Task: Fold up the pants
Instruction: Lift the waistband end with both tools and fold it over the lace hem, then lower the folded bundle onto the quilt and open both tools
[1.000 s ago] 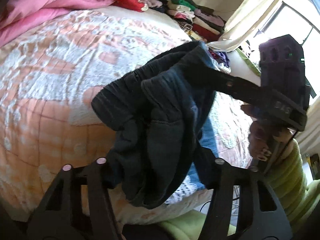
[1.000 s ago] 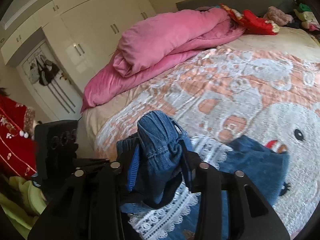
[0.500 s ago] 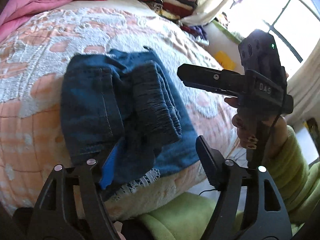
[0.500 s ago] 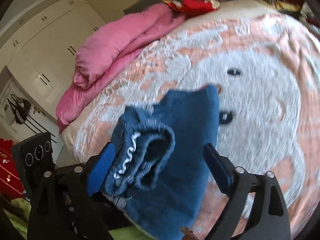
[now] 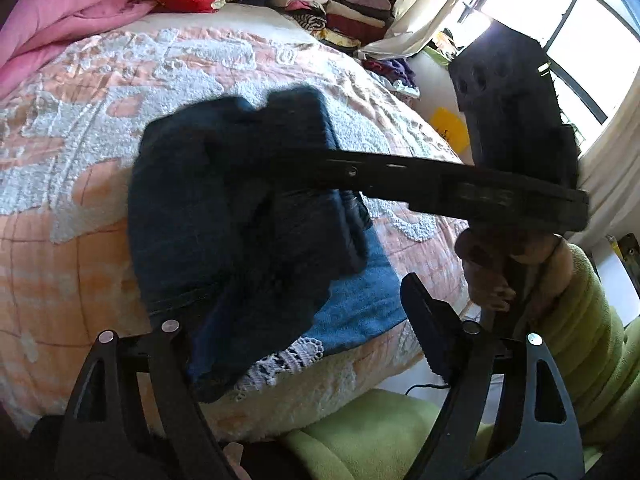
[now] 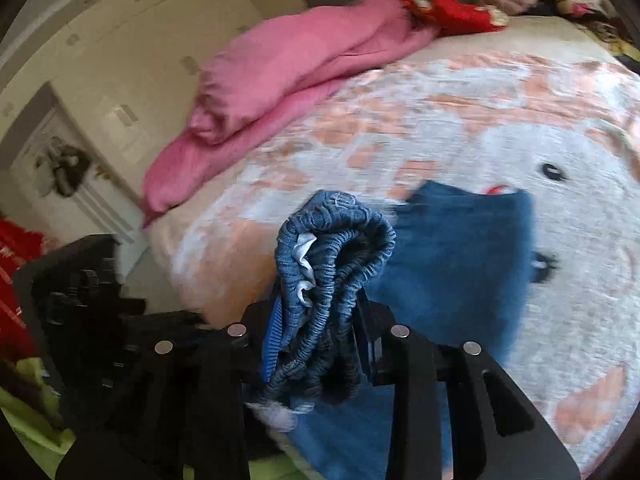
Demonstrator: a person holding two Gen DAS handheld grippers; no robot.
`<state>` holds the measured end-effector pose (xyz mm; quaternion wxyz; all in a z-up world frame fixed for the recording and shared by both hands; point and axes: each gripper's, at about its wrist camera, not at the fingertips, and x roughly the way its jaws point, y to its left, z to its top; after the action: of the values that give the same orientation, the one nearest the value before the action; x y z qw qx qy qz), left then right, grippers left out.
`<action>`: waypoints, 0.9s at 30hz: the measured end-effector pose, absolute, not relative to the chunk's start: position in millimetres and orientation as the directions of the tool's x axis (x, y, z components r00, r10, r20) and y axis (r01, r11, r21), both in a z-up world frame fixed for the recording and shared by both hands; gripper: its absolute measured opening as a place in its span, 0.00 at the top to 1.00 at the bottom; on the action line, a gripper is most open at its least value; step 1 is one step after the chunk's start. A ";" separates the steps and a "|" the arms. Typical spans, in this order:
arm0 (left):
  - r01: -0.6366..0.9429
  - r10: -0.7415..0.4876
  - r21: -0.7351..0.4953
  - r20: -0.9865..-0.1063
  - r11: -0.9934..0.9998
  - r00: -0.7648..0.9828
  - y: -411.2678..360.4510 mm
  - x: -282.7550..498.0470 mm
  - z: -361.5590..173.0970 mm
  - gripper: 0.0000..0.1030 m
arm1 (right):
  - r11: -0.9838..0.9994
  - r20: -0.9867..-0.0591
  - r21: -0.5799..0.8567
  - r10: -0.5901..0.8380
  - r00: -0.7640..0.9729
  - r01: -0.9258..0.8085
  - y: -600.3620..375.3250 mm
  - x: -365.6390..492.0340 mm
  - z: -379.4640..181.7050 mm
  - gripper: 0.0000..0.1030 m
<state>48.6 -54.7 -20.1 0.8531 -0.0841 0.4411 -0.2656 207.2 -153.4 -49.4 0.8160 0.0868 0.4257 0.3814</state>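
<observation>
Pants first: blue denim pants with a ribbed elastic waistband (image 6: 332,272), lying near the bed's edge, waistband end lifted. Right gripper (image 6: 316,332) is clamped tight on the bunched waistband, so it's the nearer one. Left gripper (image 5: 296,332) looks spread wide, dark cloth draped by its left finger; can't tell if it's pinching anything. The rest of the denim stretches away from the right gripper across the nubby peach-and-white chenille bedspread (image 6: 520,92). Further back, a puffy pink duvet (image 6: 288,64).
</observation>
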 end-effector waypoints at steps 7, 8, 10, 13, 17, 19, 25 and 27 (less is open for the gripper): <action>0.338 -0.471 -0.335 -0.716 0.880 0.516 -39.3 47.1 -11.4 0.25 | 0.772 -0.693 0.489 0.627 0.357 -0.406 -176.6 217.6 -78.8 0.45; 0.333 -0.465 -0.331 -0.713 0.883 0.524 -36.8 47.0 -9.5 0.25 | 0.781 -0.692 0.472 0.615 0.378 -0.408 -178.4 214.6 -74.2 0.39; 0.317 -0.447 -0.319 -0.708 0.893 0.547 -29.4 46.7 -4.2 0.23 | 0.801 -0.695 0.437 0.590 0.412 -0.409 -182.7 209.4 -64.7 0.32; 0.288 -0.408 -0.291 -0.709 0.912 0.575 -22.9 46.2 0.6 0.17 | 0.815 -0.680 0.416 0.573 0.458 -0.403 -194.5 200.4 -51.1 0.24; 0.255 -0.365 -0.262 -0.705 0.931 0.608 -14.1 46.7 8.4 0.14 | 0.836 -0.665 0.380 0.544 0.511 -0.396 -208.2 186.3 -34.2 0.18; 0.243 -0.351 -0.254 -0.703 0.936 0.619 -10.9 47.6 11.8 0.14 | 0.845 -0.655 0.358 0.531 0.538 -0.398 -211.9 179.4 -25.9 0.16; 0.207 -0.307 -0.227 -0.698 0.952 0.647 -2.9 46.2 19.0 0.11 | 0.873 -0.640 0.285 0.481 0.600 -0.396 -218.9 161.8 -3.0 0.08; 0.198 -0.295 -0.219 -0.699 0.955 0.651 -1.5 46.0 20.5 0.09 | 0.882 -0.635 0.259 0.462 0.619 -0.393 -220.6 157.0 3.9 0.06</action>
<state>46.0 -1.5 20.5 0.9066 -0.0616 0.3947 -0.1359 157.0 -220.6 3.9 0.8985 0.0474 0.3659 0.2380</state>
